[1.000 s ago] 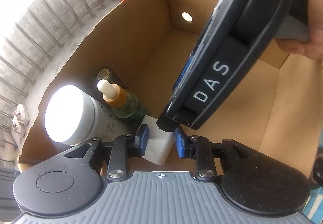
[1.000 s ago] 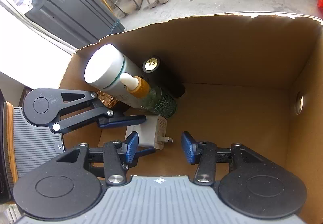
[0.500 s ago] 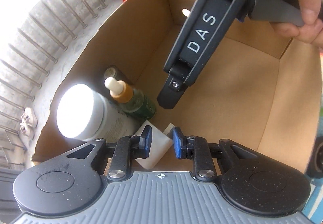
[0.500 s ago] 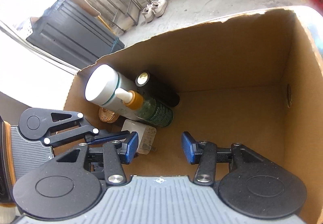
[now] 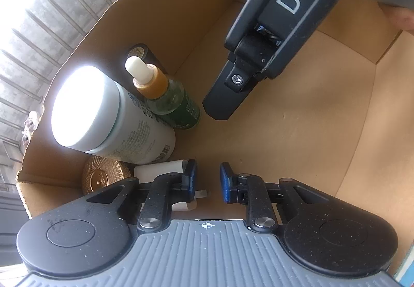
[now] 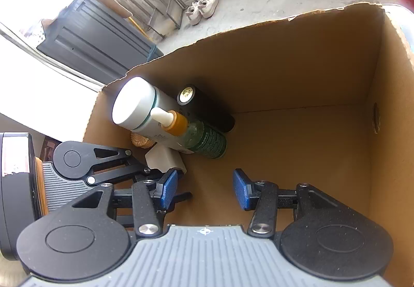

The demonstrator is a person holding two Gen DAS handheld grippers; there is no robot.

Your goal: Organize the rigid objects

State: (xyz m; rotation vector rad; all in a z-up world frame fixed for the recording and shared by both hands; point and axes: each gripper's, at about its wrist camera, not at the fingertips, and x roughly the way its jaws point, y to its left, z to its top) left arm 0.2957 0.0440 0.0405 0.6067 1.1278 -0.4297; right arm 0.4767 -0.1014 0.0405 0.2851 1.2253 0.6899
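Charger (image 5: 160, 173) just set in box (image 5: 336, 131); left gripper (image 5: 208, 180) narrowly apart, right gripper (image 6: 204, 188) open, both empty; next, fetching another item.

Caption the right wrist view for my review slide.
Open right hand-held gripper above a cardboard box with a white bottle, green dropper bottle, black tube and white charger.

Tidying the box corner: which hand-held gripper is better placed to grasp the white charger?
Likely left: the left hand-held gripper sits open beside the white charger; the right hand-held gripper is farther off.
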